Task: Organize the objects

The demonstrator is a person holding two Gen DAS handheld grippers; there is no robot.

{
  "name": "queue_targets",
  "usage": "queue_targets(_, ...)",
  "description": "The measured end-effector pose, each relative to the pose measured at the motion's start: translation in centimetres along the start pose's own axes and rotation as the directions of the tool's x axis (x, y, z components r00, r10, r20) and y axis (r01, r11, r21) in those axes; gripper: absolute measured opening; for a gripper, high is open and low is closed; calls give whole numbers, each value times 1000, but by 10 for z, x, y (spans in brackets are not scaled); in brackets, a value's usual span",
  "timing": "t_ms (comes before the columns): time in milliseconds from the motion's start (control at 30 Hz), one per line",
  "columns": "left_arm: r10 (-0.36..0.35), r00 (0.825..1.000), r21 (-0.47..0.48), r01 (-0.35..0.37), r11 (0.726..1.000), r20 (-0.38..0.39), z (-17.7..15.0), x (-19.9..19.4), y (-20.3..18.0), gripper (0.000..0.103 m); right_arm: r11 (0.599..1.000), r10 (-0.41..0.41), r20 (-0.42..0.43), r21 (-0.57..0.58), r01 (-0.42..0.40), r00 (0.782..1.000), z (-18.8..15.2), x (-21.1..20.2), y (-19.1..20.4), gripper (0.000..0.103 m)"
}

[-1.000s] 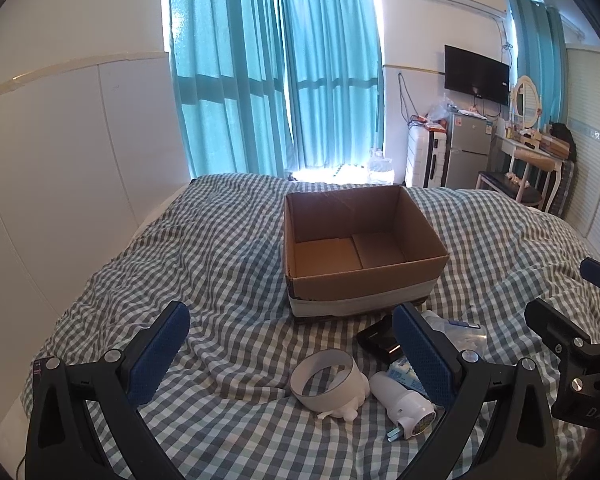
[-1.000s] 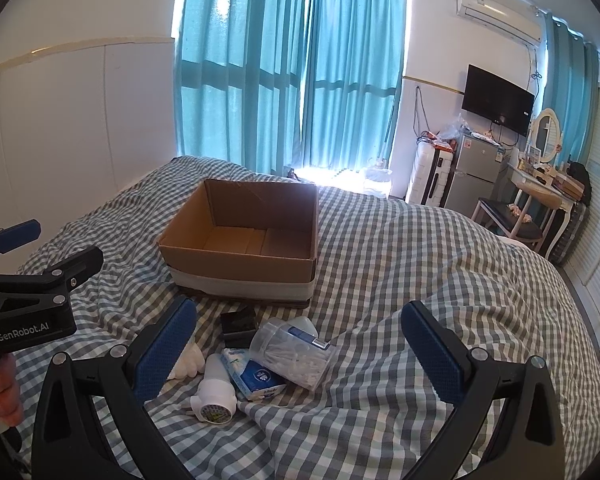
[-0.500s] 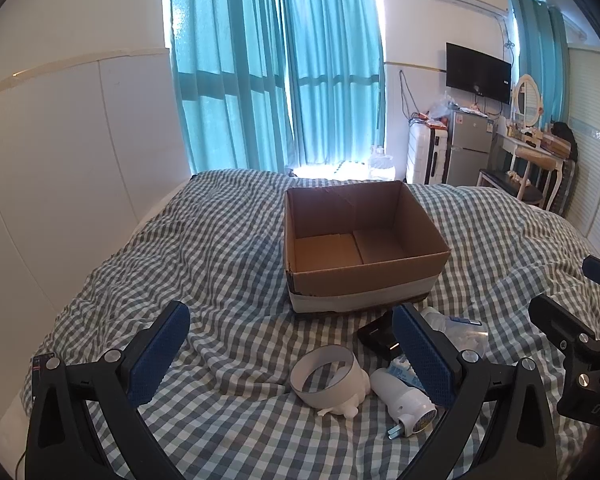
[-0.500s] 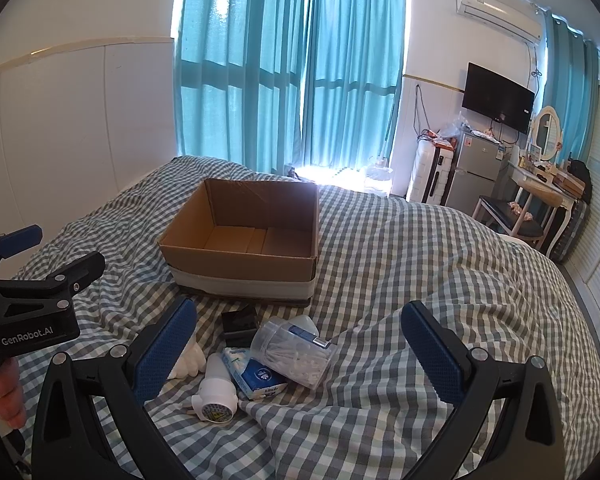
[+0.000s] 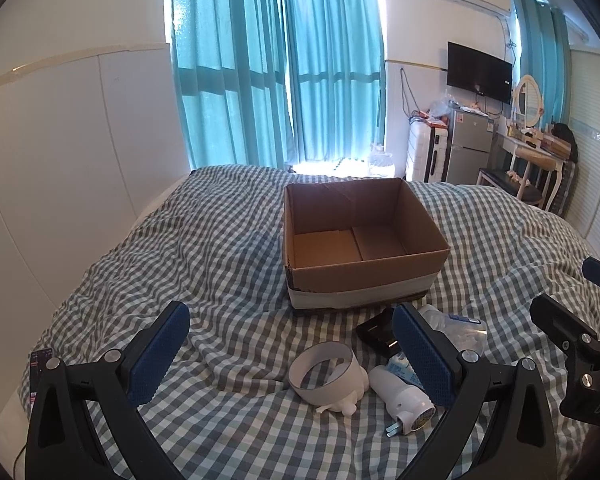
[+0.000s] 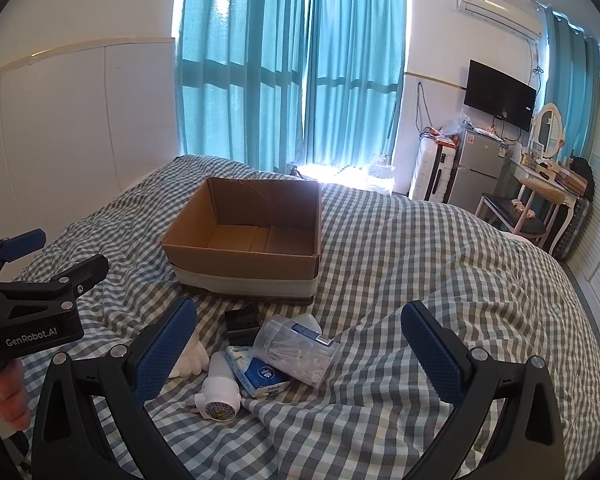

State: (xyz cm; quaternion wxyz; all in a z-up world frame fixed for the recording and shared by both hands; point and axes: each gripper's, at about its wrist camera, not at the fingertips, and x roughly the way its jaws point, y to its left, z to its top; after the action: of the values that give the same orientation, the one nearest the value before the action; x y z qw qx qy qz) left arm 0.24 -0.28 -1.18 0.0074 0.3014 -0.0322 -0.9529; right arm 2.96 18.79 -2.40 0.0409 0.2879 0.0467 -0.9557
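Observation:
An open, empty cardboard box (image 5: 360, 240) (image 6: 244, 240) sits on the checked bed. In front of it lies a small pile: a white ring-shaped object (image 5: 326, 372), a white plug-in device (image 5: 400, 398) (image 6: 218, 390), a black small box (image 5: 376, 330) (image 6: 242, 320), a blue-white tissue pack (image 6: 258, 372) and a clear tub of cotton swabs (image 6: 296, 350). My left gripper (image 5: 290, 354) is open and empty, above the ring. My right gripper (image 6: 300, 354) is open and empty, above the tub.
The checked duvet (image 6: 420, 280) is rumpled around the pile. A white wall panel (image 5: 60, 160) runs along the left. Beyond the bed stand teal curtains (image 5: 280, 60), a suitcase, a small fridge (image 6: 476, 168), and a dressing table with chair (image 6: 532, 200).
Both views have shifted only slightly. The objects and box have not moved, and both grippers stay open.

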Motion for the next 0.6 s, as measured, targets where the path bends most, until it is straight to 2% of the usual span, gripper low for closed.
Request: queue_targets(600,-32,999,-15,31,999,-24,5,2,1,103,999,37,-6,-21,-37,999,6,-2,3,101)
